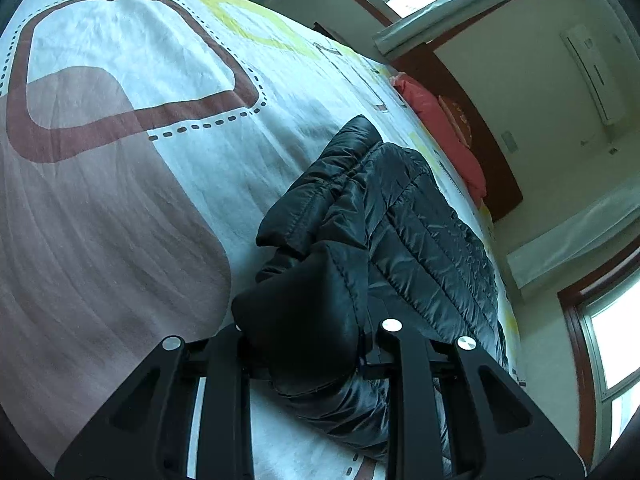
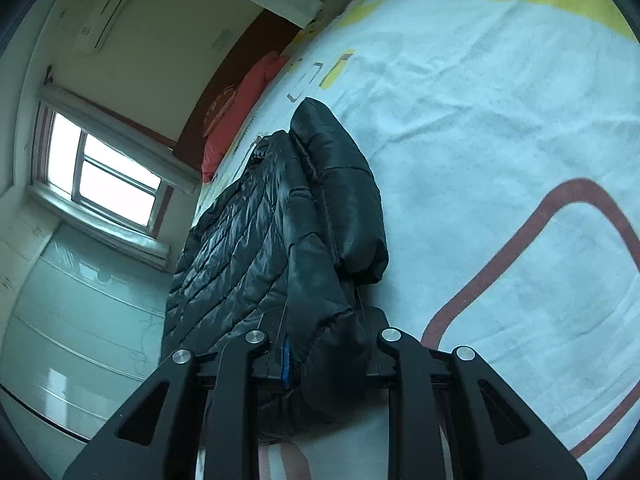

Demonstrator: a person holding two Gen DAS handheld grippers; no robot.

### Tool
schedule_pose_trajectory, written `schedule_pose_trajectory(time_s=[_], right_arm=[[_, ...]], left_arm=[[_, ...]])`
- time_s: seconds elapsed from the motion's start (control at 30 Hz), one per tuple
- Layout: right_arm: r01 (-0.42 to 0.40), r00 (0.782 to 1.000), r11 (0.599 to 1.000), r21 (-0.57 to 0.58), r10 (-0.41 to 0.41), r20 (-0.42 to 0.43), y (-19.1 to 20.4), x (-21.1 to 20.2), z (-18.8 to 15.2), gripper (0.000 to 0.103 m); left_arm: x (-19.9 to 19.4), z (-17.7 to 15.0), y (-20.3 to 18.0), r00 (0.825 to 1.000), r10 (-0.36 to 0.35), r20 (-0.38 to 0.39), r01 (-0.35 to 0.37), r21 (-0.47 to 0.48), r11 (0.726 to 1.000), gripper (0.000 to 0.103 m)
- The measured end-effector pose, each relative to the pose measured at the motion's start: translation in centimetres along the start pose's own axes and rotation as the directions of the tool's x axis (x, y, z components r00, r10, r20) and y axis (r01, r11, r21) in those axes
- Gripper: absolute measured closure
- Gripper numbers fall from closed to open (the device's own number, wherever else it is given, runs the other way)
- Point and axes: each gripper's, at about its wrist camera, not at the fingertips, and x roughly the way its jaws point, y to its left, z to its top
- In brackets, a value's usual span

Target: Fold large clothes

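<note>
Both grippers clamp a black puffer jacket on a patterned bed.

Left wrist: the left gripper [image 1: 306,344] pinches a fold of the black puffer jacket [image 1: 384,216], which lies on the bedsheet [image 1: 120,200]. Right wrist: the right gripper [image 2: 326,354] grips the jacket's [image 2: 256,240] near edge; a red pillow [image 2: 240,116] lies far.

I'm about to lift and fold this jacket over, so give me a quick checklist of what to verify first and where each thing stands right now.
1. Left tongs have fabric between the fingers: ok, a padded edge of the black puffer jacket fills the gap.
2. Right tongs have fabric: ok, a jacket fold sits between the fingers.
3. Grip firmly clamped on both: cannot tell, fabric hides the fingertips.
4. Jacket lies flat: not ok, it is bunched and ridged along its length.
5. Bedspread free beside the jacket for the fold: ok.
6. Red pillow apart from the jacket: ok, it lies beyond the far end.
</note>
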Motion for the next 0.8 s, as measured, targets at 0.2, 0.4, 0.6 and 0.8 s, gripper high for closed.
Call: schedule_pose_trajectory(time_s=[0.2, 0.4, 0.6, 0.8], right_arm=[[-0.023, 1.0, 0.999, 0.023, 0.023, -0.014, -0.1, -1.3, -0.2, 0.081], [0.011, 0.998, 0.999, -0.05, -0.014, -0.062, -0.6, -2.2, -0.9, 0.08], [0.023, 0.999, 1.0, 0.013, -0.022, -0.036, -1.8, -3.6, -0.3, 0.053], [0.096, 0.995, 0.995, -0.013, -0.096, 0.016, -2.5, -7.0, 0.3, 0.051]], left_arm=[[-1.3, -0.6, 0.1, 1.0, 0.008, -0.002, -0.008, 0.031, 1.0, 0.08], [-2.7, -1.1, 0.2, 1.0, 0.017, -0.023, -0.015, 0.072, 0.997, 0.077], [-4.1, -0.8, 1.4, 0.999, 0.046, -0.016, -0.045, 0.06, 0.997, 0.047], [-6.3, 0.0, 2.7, 0.996, 0.089, 0.009, -0.09, 0.079, 0.993, 0.038]])
